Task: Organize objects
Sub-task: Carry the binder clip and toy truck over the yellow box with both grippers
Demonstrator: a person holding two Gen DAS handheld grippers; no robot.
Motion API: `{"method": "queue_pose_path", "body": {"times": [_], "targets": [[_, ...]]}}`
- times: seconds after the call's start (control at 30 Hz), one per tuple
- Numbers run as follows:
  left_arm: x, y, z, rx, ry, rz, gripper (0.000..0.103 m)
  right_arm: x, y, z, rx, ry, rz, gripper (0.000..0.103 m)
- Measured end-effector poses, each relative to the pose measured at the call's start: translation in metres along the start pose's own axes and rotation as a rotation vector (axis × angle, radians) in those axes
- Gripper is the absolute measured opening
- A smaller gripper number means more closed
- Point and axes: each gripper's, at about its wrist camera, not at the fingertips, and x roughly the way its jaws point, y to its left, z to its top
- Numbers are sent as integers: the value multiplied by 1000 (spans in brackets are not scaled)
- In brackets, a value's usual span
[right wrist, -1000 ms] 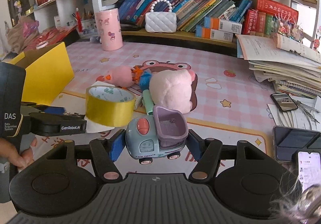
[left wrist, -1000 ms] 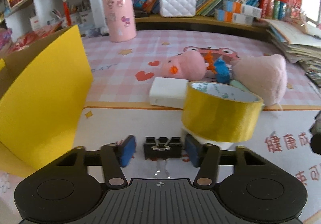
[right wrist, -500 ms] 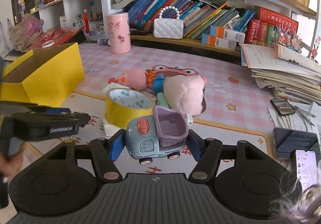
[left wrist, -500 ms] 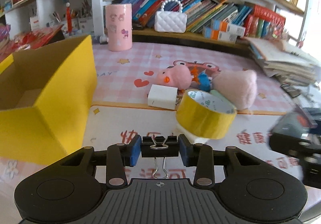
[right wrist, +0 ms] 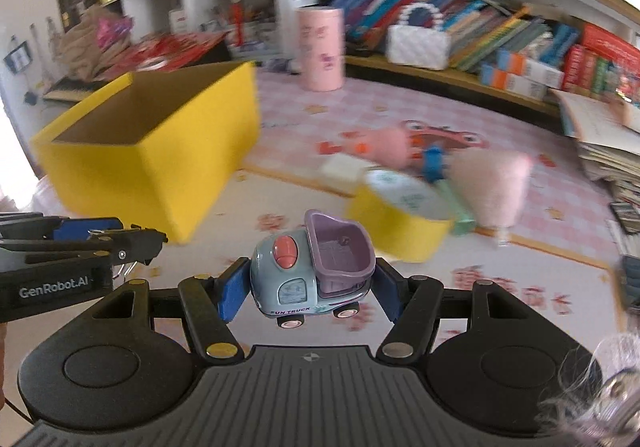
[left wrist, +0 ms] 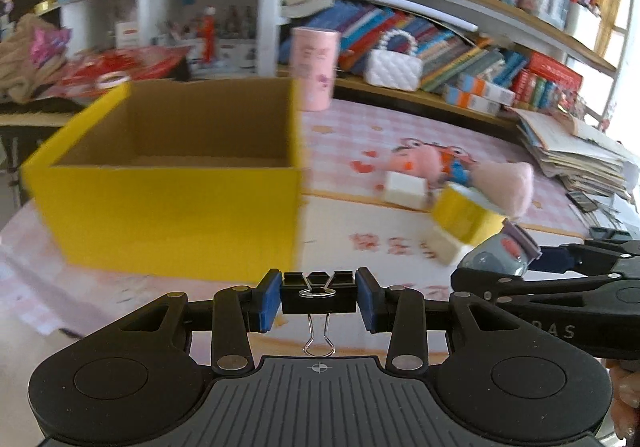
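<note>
My left gripper [left wrist: 318, 297] is shut on a black binder clip [left wrist: 319, 293], held above the table just in front of the open yellow cardboard box [left wrist: 168, 215]. My right gripper [right wrist: 308, 289] is shut on a small blue and purple toy truck [right wrist: 312, 271], held above the table right of the box [right wrist: 144, 155]. In the left wrist view the right gripper and the truck [left wrist: 500, 255] show at the right edge. In the right wrist view the left gripper [right wrist: 100, 235] shows at the left edge. The box looks empty inside.
A yellow tape roll [right wrist: 400, 223], a white block [left wrist: 404, 189], a pink plush toy [right wrist: 492, 191] and a pink pig doll [right wrist: 392, 149] lie on the mat. A pink cylinder [right wrist: 320, 47] and a white handbag [right wrist: 418, 45] stand by the bookshelf. Papers are stacked at the right [left wrist: 576, 159].
Both grippers have risen and swung left toward the yellow box, which now fills more of both views. The left gripper closed on the binder clip and lifted it.
</note>
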Motion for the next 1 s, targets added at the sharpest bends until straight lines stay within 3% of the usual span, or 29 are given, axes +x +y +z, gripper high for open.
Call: {"method": "queue_pose_path", "body": {"times": [0.37, 1.0], "targets": [[-41, 81, -18, -40, -14, 47, 38, 0, 109, -4, -93, 31, 94, 62], [-75, 148, -34, -6, -63, 8, 38, -12, 195, -18, -81, 5, 65, 62]]}}
